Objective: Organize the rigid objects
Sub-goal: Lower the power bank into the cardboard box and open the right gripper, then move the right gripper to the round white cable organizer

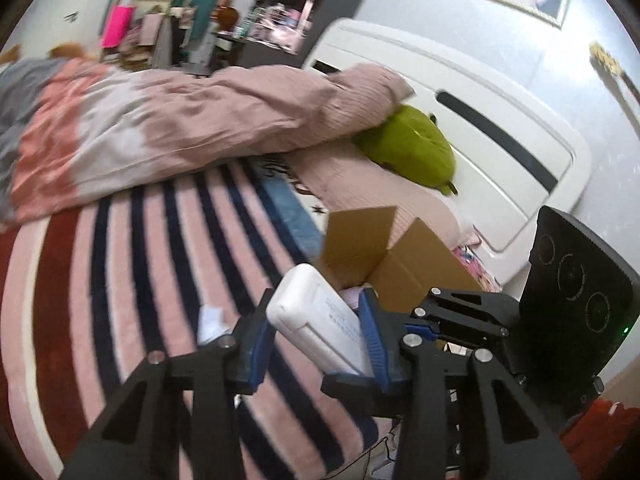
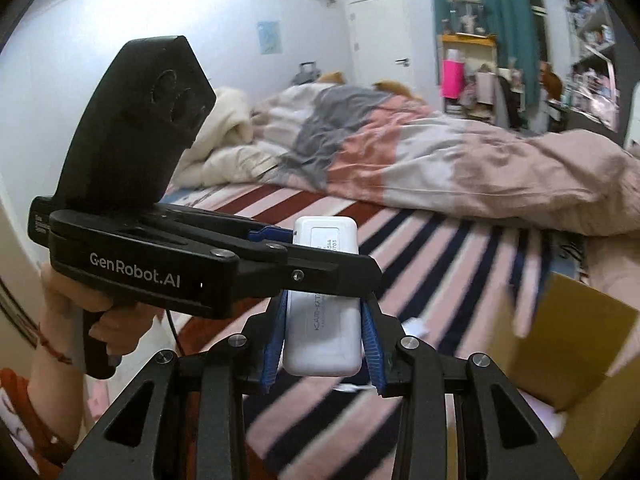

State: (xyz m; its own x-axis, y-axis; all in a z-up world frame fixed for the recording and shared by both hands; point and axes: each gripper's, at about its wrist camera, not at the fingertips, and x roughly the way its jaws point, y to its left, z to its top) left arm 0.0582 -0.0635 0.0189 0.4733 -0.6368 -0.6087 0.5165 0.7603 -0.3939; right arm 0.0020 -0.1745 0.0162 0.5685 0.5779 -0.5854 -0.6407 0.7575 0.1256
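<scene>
A white rectangular power bank [image 1: 316, 318] with grey print is held above the striped bed cover. My left gripper [image 1: 316, 332] is shut on its far end. My right gripper [image 2: 324, 344] is shut on its near end [image 2: 322, 328]. The left gripper crosses the right wrist view from the left [image 2: 280, 256], and the right gripper crosses the left wrist view from the right [image 1: 440, 312]. An open cardboard box [image 1: 384, 256] stands on the bed just beyond the power bank; it also shows at the lower right of the right wrist view [image 2: 560, 344].
A rumpled pink, white and grey duvet [image 1: 168, 124] lies across the bed behind. A green plush toy [image 1: 408, 144] rests against the white headboard [image 1: 480, 120]. A crumpled white paper [image 1: 210, 320] lies on the striped cover [image 1: 140, 260]. Cluttered shelves [image 2: 592, 52] stand at the far wall.
</scene>
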